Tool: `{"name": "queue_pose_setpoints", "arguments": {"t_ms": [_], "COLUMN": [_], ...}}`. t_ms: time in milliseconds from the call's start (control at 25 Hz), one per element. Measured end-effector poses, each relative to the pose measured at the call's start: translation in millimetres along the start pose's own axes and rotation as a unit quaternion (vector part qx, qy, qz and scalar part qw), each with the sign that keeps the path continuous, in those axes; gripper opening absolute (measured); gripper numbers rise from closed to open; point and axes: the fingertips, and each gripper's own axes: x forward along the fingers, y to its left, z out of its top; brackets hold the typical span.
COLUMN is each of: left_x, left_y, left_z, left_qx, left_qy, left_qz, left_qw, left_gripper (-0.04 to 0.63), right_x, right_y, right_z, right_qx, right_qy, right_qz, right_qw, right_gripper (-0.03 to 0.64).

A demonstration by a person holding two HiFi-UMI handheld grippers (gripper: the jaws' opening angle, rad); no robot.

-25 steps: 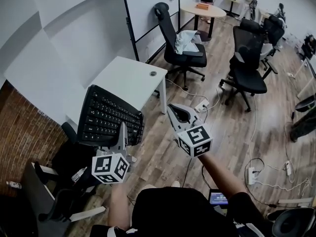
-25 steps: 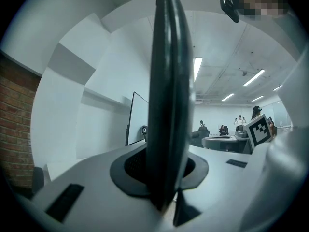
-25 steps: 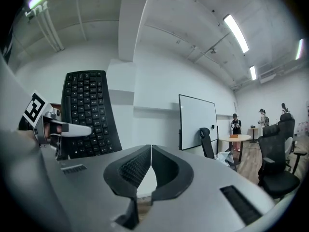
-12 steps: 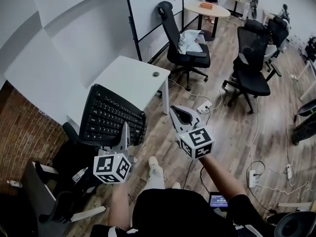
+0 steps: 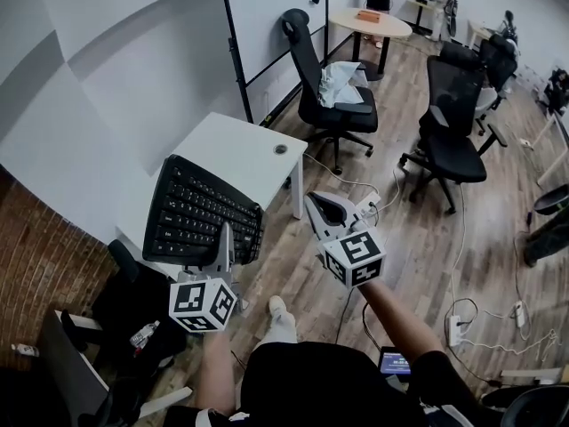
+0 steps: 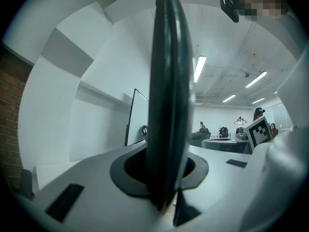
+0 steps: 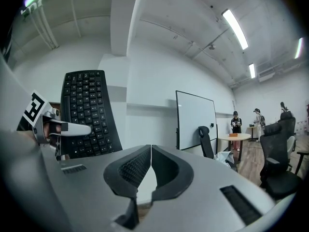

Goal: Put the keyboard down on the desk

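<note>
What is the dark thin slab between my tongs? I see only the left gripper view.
Observer: The head view shows a black curved computer keyboard standing on edge. The left tongs grip its near edge.
Operator: Does the other hand help?
Observer: No. The right tongs are shut, empty and apart from the keyboard, whose keys face them.
Operator: Where is the desk?
Observer: The white rectangular desk stands just beyond the keyboard, which is not yet set down on it.
</note>
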Motion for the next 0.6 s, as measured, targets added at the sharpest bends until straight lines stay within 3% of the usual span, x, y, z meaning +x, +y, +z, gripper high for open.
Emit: {"name": "queue_pose_setpoints", "arguments": {"t_ms": [400, 600], "left_x": [78, 93], "left_y": [61, 83], "left_z": [11, 5], "left_qx": [-0.01, -0.007], "left_qy": [0.004, 0.005], "left_qz": [-0.002, -0.002], "left_qw": [0.9999, 1.0], "left_gripper": [0.087, 0.087], "right_x": [95, 121], "right_y": [-25, -24], "right_z": [13, 7], "right_qx": [0.0, -0.002], "right_qy": [0.01, 0.008], "right_qz": [-0.001, -0.002], "right_qw": [1.0, 1.0], "right_gripper": [0.041, 0.041]}}
